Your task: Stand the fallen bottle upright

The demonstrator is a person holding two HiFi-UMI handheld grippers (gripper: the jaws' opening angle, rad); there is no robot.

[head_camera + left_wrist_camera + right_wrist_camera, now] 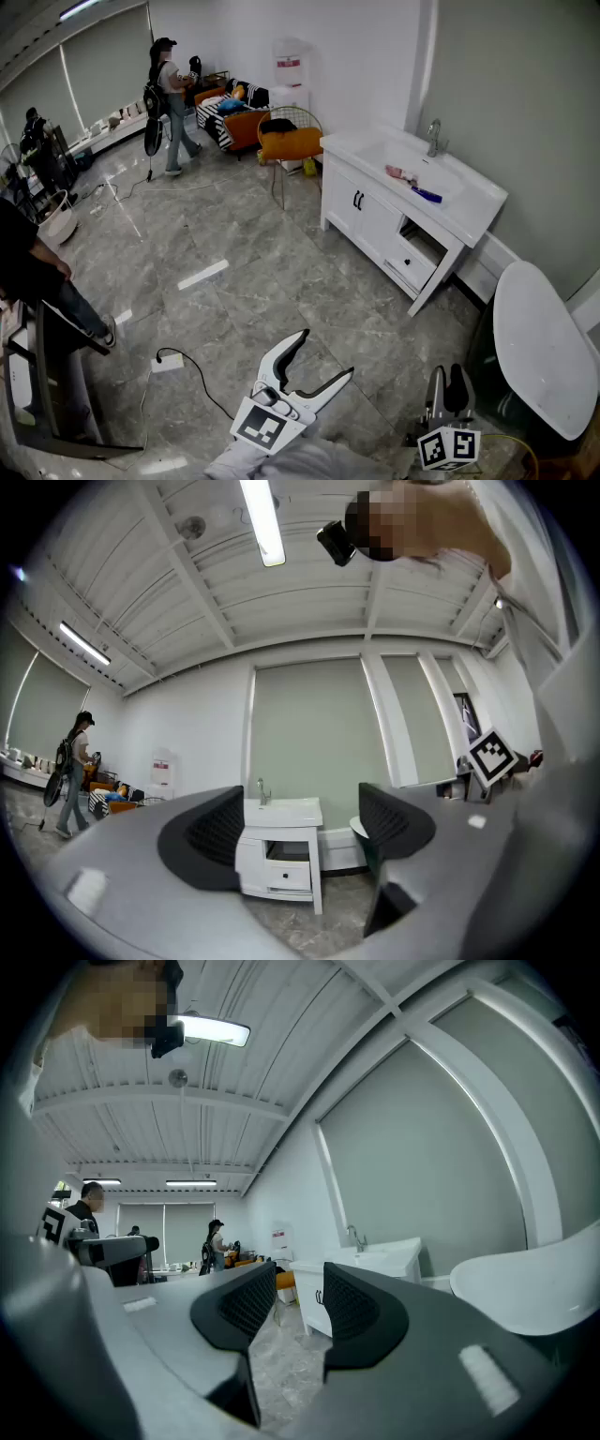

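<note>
The left gripper (326,354) has its fingers (211,832) spread wide. Its own view shows nothing between the two black ribbed pads, only the distant white vanity cabinet (375,211) framed in the gap. The right gripper (448,375) is the opposite. Its fingers (248,1302) are drawn nearly together, with only a narrow slit between the pads, and they pinch nothing. Through that slit I see grey marbled tile floor (262,281).

Both tools sit low at the near edge of my head view, well apart from each other and held about level. The left one angles towards the cabinet, with its marker cube closest to me. The right one points straight ahead, beside the white oval tub (539,347).

As for the bottle, the only candidate I can pick out is a slim blue object (427,195). It lies flat on the cabinet's white top, in front of the chrome tap (434,138) and just beside a small pink item (398,172). It is too small for me to be sure it is the bottle. Both grippers are well apart from it.
</note>
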